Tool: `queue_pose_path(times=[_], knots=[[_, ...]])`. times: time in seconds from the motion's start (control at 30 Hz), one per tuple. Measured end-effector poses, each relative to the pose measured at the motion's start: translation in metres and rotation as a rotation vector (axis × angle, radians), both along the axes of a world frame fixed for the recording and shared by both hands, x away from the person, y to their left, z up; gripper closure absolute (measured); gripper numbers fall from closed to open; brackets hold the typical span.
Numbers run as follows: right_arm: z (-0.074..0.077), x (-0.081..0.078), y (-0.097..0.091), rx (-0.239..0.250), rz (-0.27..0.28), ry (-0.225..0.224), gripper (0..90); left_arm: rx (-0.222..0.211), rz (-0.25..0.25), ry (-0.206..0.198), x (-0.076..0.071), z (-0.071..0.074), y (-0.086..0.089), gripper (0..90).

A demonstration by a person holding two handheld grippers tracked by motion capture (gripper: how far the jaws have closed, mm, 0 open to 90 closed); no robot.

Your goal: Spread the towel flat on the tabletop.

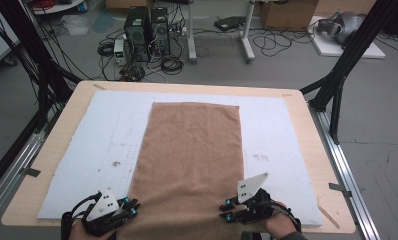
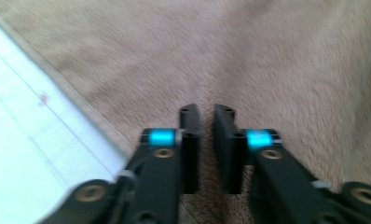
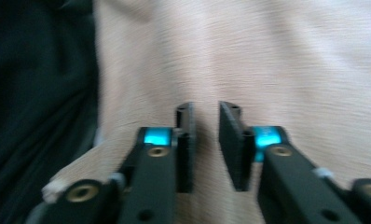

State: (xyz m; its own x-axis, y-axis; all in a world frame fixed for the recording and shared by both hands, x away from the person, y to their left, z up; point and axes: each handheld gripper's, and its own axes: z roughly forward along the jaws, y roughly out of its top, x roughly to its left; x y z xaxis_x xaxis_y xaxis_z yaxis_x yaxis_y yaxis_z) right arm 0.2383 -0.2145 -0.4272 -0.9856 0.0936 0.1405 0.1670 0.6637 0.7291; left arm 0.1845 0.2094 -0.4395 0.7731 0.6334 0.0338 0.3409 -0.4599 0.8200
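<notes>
Left claw [image 1: 132, 207]: lowest in the high view, at the near left corner of the towel; black jaws with cyan marks, grey three-cornered plate on top, held by a hand [image 1: 79, 232].
Left claw state: jaws stand a narrow gap apart in the left gripper view [image 2: 206, 140]; towel lies under them, not pinched, so it is released.
Right claw [image 1: 226, 210]: at the near right corner of the towel, same black build and grey plate.
Right claw state: narrow gap between the jaws in the right gripper view [image 3: 207, 144]; nothing is pressed between the pads, released.
Towel [image 1: 189, 160]: between the two claws and stretching away from them; the near end hangs over the table edge.
Towel axis: long side runs from the claws toward the far edge of the table, short side from claw to claw.
Towel material: tan, soft, fuzzy cloth, flat rectangle with a hemmed edge.
Mat [image 1: 102, 145]: pale blue-white sheet under the towel, thin drawn lines, small stains; beyond the left claw's outer side.
Table [image 1: 52, 150]: light wood, rounded corners, under the mat.
</notes>
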Motion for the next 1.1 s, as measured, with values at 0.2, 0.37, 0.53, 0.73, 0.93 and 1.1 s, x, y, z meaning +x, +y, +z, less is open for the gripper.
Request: queue_pose_path(times=[0.2, 0.37, 0.53, 0.73, 0.93, 1.1], knots=[[0.009, 0.025, -0.018, 0.050, -0.141, -0.018, 61.7, -0.045, -0.006, 0.008, 0.026, 0.015, 0.004, 60.4], [0.019, 0.043, -0.024, 0.037, -0.225, -0.043, 53.9, -0.050, -0.004, 0.015, 0.052, 0.026, 0.001, 53.5], [0.028, 0.064, -0.022, 0.035, -0.294, -0.066, 38.8, -0.043, 0.017, 0.020, 0.073, 0.031, -0.003, 46.7], [0.038, 0.085, -0.026, 0.054, -0.378, -0.099, 28.0, -0.094, 0.037, 0.031, 0.092, 0.038, -0.004, 40.7], [0.051, 0.104, -0.034, 0.068, -0.420, -0.113, 26.2, -0.095, 0.048, 0.024, 0.114, 0.050, -0.007, 38.3], [0.058, 0.117, -0.031, 0.046, -0.412, -0.114, 25.4, -0.100, 0.044, 0.015, 0.131, 0.061, -0.012, 38.4]])
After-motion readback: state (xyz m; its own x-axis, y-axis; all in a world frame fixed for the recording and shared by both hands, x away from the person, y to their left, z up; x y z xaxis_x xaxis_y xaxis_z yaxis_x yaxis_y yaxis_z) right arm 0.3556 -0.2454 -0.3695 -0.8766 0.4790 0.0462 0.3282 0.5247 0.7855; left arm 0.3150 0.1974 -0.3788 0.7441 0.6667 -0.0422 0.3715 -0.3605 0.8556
